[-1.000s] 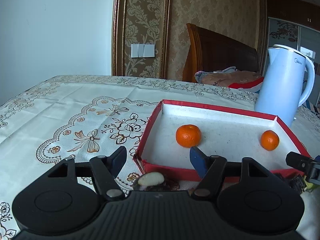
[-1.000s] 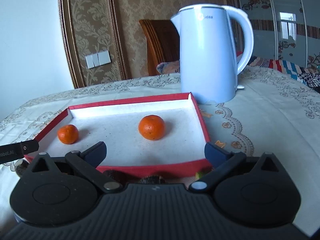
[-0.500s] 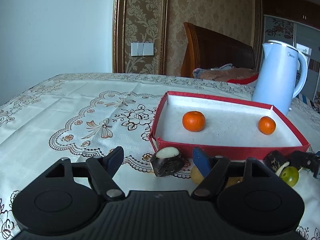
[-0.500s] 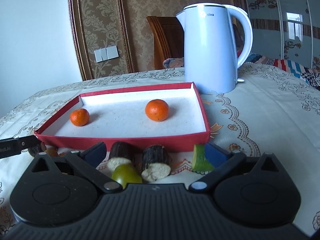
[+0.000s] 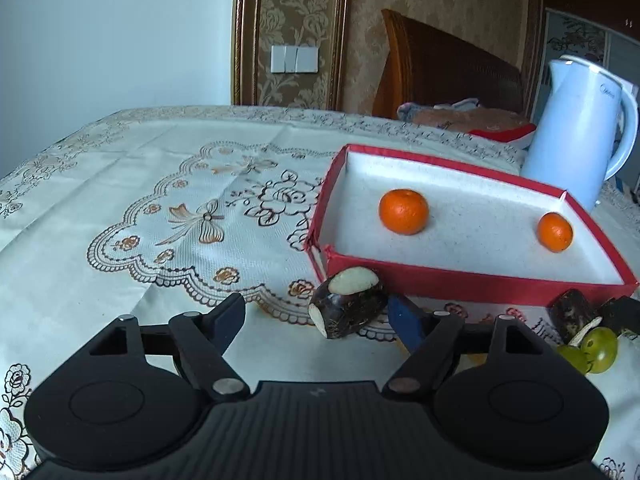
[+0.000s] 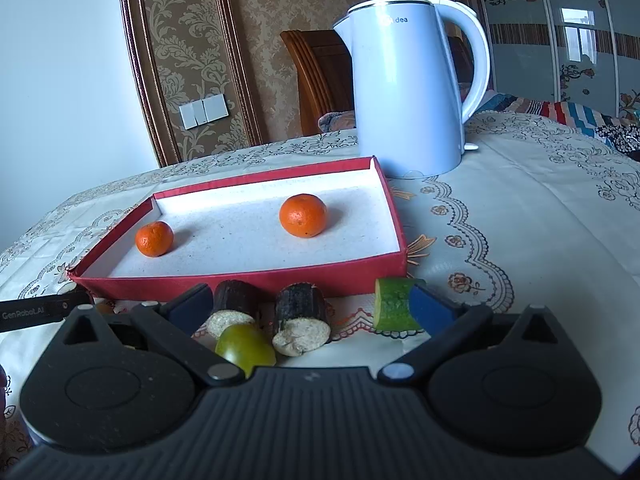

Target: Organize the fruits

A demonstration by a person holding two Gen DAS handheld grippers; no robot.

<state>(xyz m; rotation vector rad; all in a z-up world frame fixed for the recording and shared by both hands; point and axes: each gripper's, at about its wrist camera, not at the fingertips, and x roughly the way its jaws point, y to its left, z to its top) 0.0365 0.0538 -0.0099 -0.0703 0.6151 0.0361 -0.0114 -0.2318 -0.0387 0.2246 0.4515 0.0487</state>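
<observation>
A red tray (image 5: 472, 280) (image 6: 248, 280) with a white floor holds two oranges (image 5: 403, 211) (image 5: 555, 231) (image 6: 303, 215) (image 6: 154, 238). In front of it on the tablecloth lie dark cut pieces with pale ends (image 5: 347, 305) (image 6: 301, 316) (image 6: 234, 307), a green round fruit (image 6: 244, 346) (image 5: 599, 349) and a green cucumber piece (image 6: 394, 309). My left gripper (image 5: 316, 314) is open and empty, with one dark piece between its fingers. My right gripper (image 6: 308, 304) is open and empty around the dark pieces and green fruit.
A pale blue electric kettle (image 6: 408, 92) (image 5: 580, 132) stands behind the tray's right end. A wooden chair back (image 5: 440, 64) rises beyond the table. The patterned tablecloth (image 5: 160, 208) stretches to the left. The left gripper's finger (image 6: 40, 310) shows at the right wrist view's left edge.
Both grippers have pulled back from over the tray and come down low in front of it. The cut pieces and the green fruit have come into view.
</observation>
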